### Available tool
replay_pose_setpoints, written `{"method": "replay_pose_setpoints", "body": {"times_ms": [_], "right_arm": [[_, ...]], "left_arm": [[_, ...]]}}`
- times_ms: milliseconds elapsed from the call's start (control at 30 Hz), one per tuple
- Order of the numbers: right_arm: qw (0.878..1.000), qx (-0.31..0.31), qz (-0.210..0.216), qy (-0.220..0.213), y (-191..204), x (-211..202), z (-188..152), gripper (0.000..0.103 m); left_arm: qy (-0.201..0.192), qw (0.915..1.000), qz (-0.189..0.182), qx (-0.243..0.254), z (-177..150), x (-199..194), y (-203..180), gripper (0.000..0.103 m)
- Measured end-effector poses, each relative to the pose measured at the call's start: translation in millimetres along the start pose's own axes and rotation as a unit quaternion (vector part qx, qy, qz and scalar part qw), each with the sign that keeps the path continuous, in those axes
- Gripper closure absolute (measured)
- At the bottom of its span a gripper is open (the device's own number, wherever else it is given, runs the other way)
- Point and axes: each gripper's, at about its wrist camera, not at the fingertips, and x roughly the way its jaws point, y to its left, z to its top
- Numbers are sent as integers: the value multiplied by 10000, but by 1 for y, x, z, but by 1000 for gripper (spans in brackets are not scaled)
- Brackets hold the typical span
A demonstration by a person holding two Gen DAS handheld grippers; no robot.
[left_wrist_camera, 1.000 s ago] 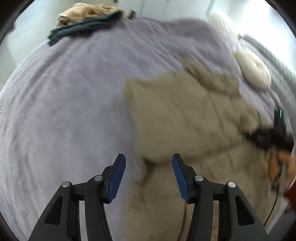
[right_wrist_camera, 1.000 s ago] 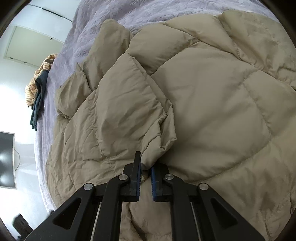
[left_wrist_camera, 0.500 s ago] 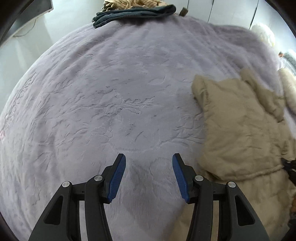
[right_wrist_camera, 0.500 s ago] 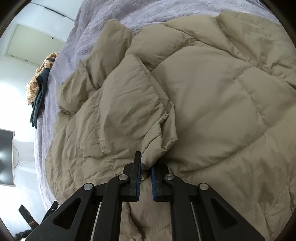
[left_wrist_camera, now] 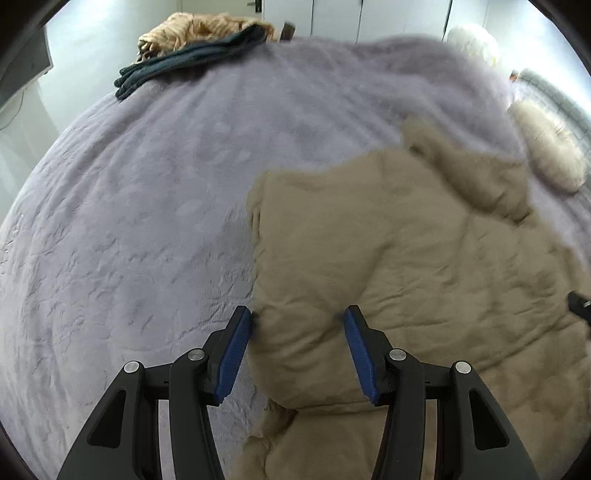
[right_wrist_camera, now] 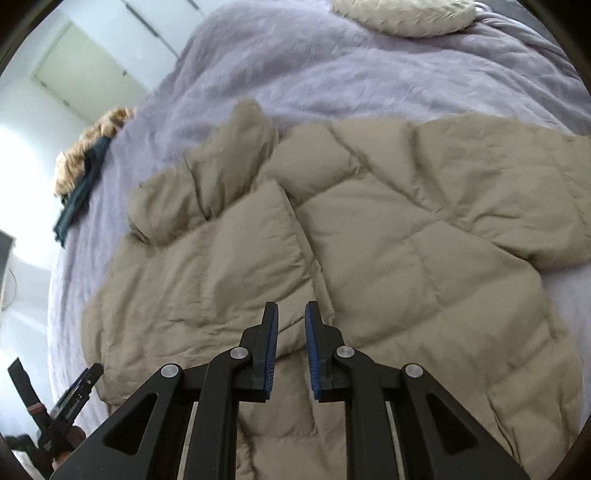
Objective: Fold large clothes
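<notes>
A tan quilted puffer jacket [left_wrist_camera: 424,258] lies spread on a lilac bed blanket [left_wrist_camera: 147,221]. My left gripper [left_wrist_camera: 297,332] is open and points down at the jacket's left edge, with a puffy fold of the fabric between its blue pads [left_wrist_camera: 236,347]. In the right wrist view the jacket [right_wrist_camera: 388,240] fills the middle, one sleeve folded across its body. My right gripper [right_wrist_camera: 291,306] hovers above that sleeve. Its jaws are opening, with a narrow gap and nothing between them. The left gripper [right_wrist_camera: 74,391] shows at the bottom left there.
A pile of tan and dark teal clothes [left_wrist_camera: 192,48] sits at the bed's far corner. A cream fluffy cushion [left_wrist_camera: 546,147] lies by the jacket's far right. White cupboard doors [left_wrist_camera: 369,18] stand behind the bed. A dark screen [left_wrist_camera: 22,66] is at the left.
My right gripper let go of the sleeve end it pinched and rose; the sleeve now lies flat on the jacket. My left gripper swung out over the blanket, then back onto the jacket's left edge.
</notes>
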Motion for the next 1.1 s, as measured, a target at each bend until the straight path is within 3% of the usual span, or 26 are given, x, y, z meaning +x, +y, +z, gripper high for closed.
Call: {"method": "replay_pose_setpoints", "body": {"times_ms": [133,367,400,467,533,933,1033,1100], "right_arm": [[9989,133,-130,428,-16,33,-7,89],[9972,430,331,522,-38,4,-10,86],[9971,433,348,521,-41,0,-11,84],[9965,523,403,508,-51,-16,-17,61],[9956,651,469,476,-61,-28,-24,51],[9887,1331,430,546,-139,-81,-72,42],[9867,1496,421,476,-160,-92,-75,32],[9862,1559,401,400,-174,-100,-76,32]], "left_arm": [[153,9997,-24,-210,-1,11,5,44],[199,9998,68,-37,0,-16,-9,44],[206,9998,28,22,-2,-22,-15,44],[226,9997,-50,114,-6,-33,-27,44],[273,9992,-200,215,-14,-45,-43,44],[734,9917,-810,679,-62,-79,-148,44],[825,9893,-865,831,-73,-83,-172,44],[945,9873,-869,930,-78,-81,-186,38]]}}
